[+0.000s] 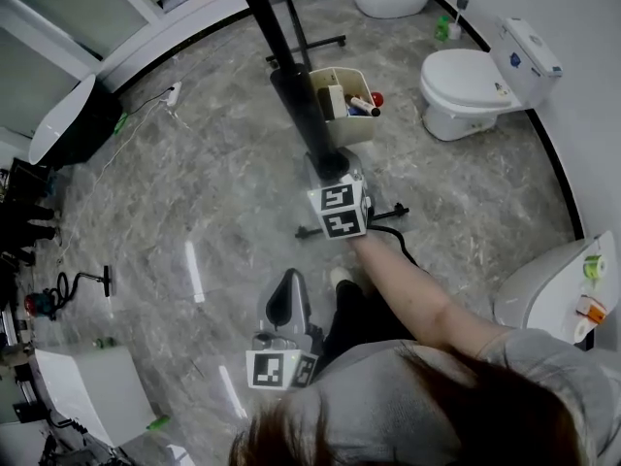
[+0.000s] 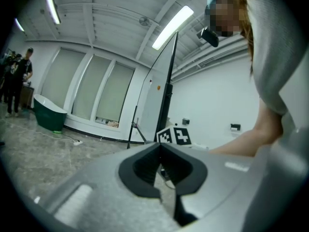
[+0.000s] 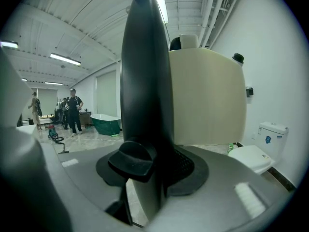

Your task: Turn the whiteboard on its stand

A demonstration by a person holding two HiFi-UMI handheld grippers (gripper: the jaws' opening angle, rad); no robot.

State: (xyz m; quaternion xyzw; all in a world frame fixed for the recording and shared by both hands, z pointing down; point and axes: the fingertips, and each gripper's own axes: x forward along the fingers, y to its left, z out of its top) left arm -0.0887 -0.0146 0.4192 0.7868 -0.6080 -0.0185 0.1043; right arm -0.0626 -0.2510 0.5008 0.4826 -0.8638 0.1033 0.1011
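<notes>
In the head view the whiteboard (image 1: 291,76) is seen edge-on from above, as a black frame running down from the top. My right gripper (image 1: 328,166) is shut on that frame's lower end. In the right gripper view the black frame (image 3: 145,81) fills the gap between the jaws and the pads press on it. A beige tray (image 1: 342,100) with markers hangs on the board beside the grip. The stand's black feet (image 1: 354,223) rest on the floor. My left gripper (image 1: 284,287) hovers nearer my body, apart from the board. In the left gripper view its jaws (image 2: 160,151) are shut on nothing.
A white toilet (image 1: 480,81) stands at the right wall, with another white fixture (image 1: 553,289) nearer me. A bathtub (image 1: 68,124) sits at the left. A power strip (image 1: 173,93) and cable lie on the marble floor. People (image 3: 72,110) stand far off.
</notes>
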